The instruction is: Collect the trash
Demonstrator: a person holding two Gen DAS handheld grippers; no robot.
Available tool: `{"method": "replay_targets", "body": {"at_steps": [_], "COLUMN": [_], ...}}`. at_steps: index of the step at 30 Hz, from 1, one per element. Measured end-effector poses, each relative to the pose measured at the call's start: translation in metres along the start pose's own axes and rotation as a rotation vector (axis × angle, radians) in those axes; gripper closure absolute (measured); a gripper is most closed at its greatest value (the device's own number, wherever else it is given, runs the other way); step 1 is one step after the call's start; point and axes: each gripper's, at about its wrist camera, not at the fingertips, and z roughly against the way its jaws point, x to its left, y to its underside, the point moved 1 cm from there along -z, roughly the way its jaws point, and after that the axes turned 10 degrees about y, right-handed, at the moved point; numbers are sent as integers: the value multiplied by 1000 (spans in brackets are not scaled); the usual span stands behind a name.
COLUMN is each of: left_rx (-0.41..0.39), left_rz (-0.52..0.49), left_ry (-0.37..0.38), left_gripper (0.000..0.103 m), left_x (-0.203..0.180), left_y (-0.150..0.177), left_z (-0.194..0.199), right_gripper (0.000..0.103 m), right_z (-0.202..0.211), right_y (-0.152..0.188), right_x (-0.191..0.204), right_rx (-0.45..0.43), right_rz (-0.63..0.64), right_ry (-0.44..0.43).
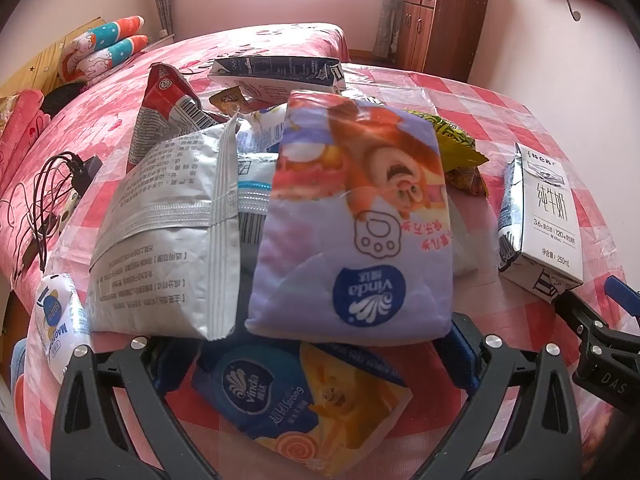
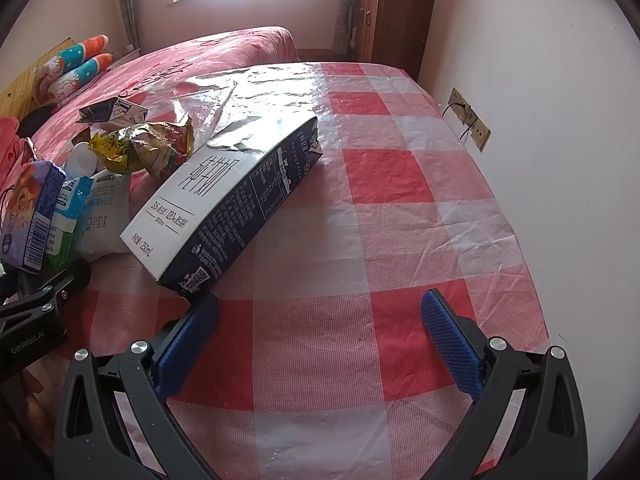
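Trash lies heaped on the checked table (image 2: 400, 184) — a purple tissue pack (image 1: 356, 216) and a silver wrapper (image 1: 160, 236) on top, a blue-and-orange tissue pack (image 1: 304, 404) beneath at the near edge. The left tool (image 1: 316, 354) hangs over the heap, fingers spread wide, clamped on nothing. The right tool (image 2: 320, 340) is likewise spread apart and empty — a white-and-navy milk carton (image 2: 224, 204) lies flat just ahead of its left finger.
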Motion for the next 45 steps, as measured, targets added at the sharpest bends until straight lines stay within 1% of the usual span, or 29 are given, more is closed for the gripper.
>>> {"method": "replay_targets", "body": {"at_steps": [4,7,8,10,13,14,16,19,23,26,28,33,40,45], "left_rx": [25,16,10,-26,-73,-91,-141,-188,-259,-297,-323,-362,-386,-399], "left_rz": [-10,-4,-2,6,-2,-3,-18,-49,-69,-69,-61,-28,-2,5], "left_ry": [-1,16,18,29,51,55,49,47,58,71,84,108,122,132], "left_gripper": [3,3,3,4,4,3,3,3,4,4,3,4,3,3], "left_x": [-1,1,0,3,4,5,4,-2,-1,5,11,28,44,50], "left_y": [-1,-1,4,5,3,3,4,9,16,18,27,35,45,52], "left_z": [-2,0,6,17,34,41,56,79,108,126,140,164,183,192], "right_gripper": [4,4,4,4,4,4,4,4,4,4,4,4,4,4], "right_z": [1,4,5,11,20,28,44,67,97,122,137,170,193,201], "right_y": [2,3,1,3,-1,-2,-2,-7,-8,2,7,16,26,32], "right_x": [0,-2,0,-4,-4,0,-7,-5,-1,6,7,15,24,28], "right_rx": [-3,-12,-9,-51,-94,-109,-159,-223,-300,-339,-363,-415,-449,-454], "right_rz": [0,-7,-13,-25,-17,-21,-33,-36,-40,-39,-39,-35,-17,-3], "right_ry": [-5,-14,-24,-25,2,2,-14,6,12,24,27,42,58,69]}}
